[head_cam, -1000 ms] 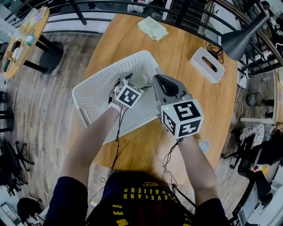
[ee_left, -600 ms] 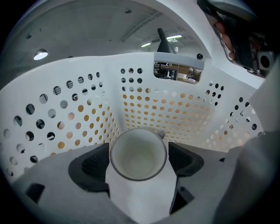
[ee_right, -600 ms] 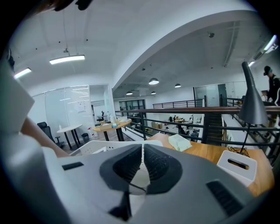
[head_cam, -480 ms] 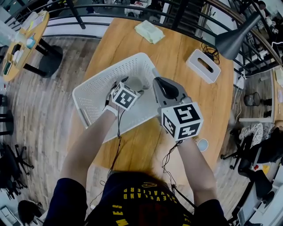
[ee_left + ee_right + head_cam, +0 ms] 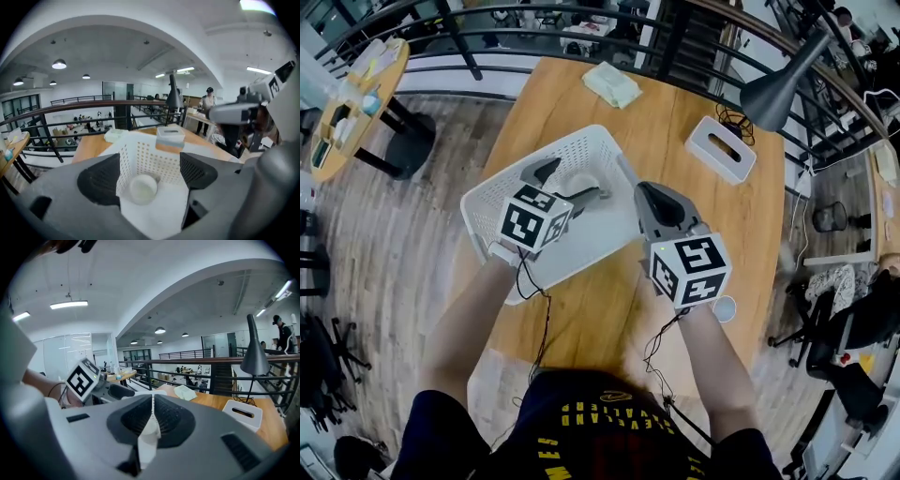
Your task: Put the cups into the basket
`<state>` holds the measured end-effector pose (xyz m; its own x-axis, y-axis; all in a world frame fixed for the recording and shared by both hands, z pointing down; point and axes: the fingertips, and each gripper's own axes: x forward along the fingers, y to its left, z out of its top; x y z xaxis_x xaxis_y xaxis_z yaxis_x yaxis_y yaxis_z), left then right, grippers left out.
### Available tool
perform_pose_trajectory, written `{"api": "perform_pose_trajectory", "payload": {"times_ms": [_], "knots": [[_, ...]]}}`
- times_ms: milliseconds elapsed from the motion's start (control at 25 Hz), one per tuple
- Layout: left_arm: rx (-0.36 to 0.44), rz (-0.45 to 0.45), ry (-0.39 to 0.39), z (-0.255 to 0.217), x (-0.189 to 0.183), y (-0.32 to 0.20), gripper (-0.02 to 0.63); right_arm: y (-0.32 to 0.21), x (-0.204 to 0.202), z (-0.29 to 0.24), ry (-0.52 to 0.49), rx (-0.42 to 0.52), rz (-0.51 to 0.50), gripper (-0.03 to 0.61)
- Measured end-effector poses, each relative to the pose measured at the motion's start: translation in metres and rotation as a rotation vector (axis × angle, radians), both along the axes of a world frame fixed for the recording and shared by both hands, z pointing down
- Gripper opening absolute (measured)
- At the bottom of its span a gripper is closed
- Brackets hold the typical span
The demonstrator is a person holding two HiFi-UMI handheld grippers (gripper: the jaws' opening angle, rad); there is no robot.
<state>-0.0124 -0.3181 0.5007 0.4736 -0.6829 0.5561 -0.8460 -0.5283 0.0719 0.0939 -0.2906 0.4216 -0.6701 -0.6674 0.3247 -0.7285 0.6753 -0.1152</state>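
Note:
A white perforated basket (image 5: 502,216) stands on the wooden table. One pale cup (image 5: 584,178) lies inside it near the far wall; the left gripper view shows the same cup (image 5: 143,187) on the basket floor. My left gripper (image 5: 571,184) hovers above that cup, open and holding nothing. My right gripper (image 5: 644,194) is at the basket's right side, shut, with a thin white strip, seemingly the basket's rim (image 5: 151,427), pinched between its pads. A second cup (image 5: 724,307) stands on the table by my right wrist.
A white tissue box (image 5: 719,150) and a folded pale cloth (image 5: 614,84) lie on the far part of the table. A grey lamp (image 5: 778,89) leans over the right corner. A black railing (image 5: 534,14) runs behind the table.
My left gripper has lifted up and back from the cup with its jaws open, and the cup stays in the basket. My right gripper has barely shifted.

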Motion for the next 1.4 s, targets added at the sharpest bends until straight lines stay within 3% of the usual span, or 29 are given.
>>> {"api": "perform_pose_trajectory", "payload": {"times_ms": [120,320,600,760,920,1080,1280,1400], "knots": [[0.152,-0.005,0.06,-0.069,0.003,0.009,0.41,0.011,0.008,-0.006,-0.011,0.011,0.013,0.023],[0.421,-0.008,0.075,-0.17,0.001,0.05,0.396,0.038,0.028,-0.007,-0.029,0.01,0.039,0.023],[0.557,0.036,0.154,-0.225,0.024,0.136,0.378,0.095,0.066,0.009,-0.067,-0.036,0.095,0.023],[0.508,0.073,0.215,-0.207,0.05,0.172,0.37,0.13,0.085,0.031,-0.092,-0.095,0.124,0.023],[0.385,0.097,0.258,-0.167,0.075,0.204,0.368,0.161,0.106,0.056,-0.116,-0.171,0.17,0.023],[0.247,0.047,0.308,-0.116,0.098,0.238,0.368,0.192,0.122,0.077,-0.127,-0.225,0.216,0.023],[0.093,0.05,0.388,-0.07,0.134,0.275,0.368,0.225,0.123,0.085,-0.161,-0.228,0.244,0.023],[0.053,0.067,0.425,-0.065,0.149,0.282,0.368,0.24,0.122,0.082,-0.178,-0.219,0.238,0.023]]}}
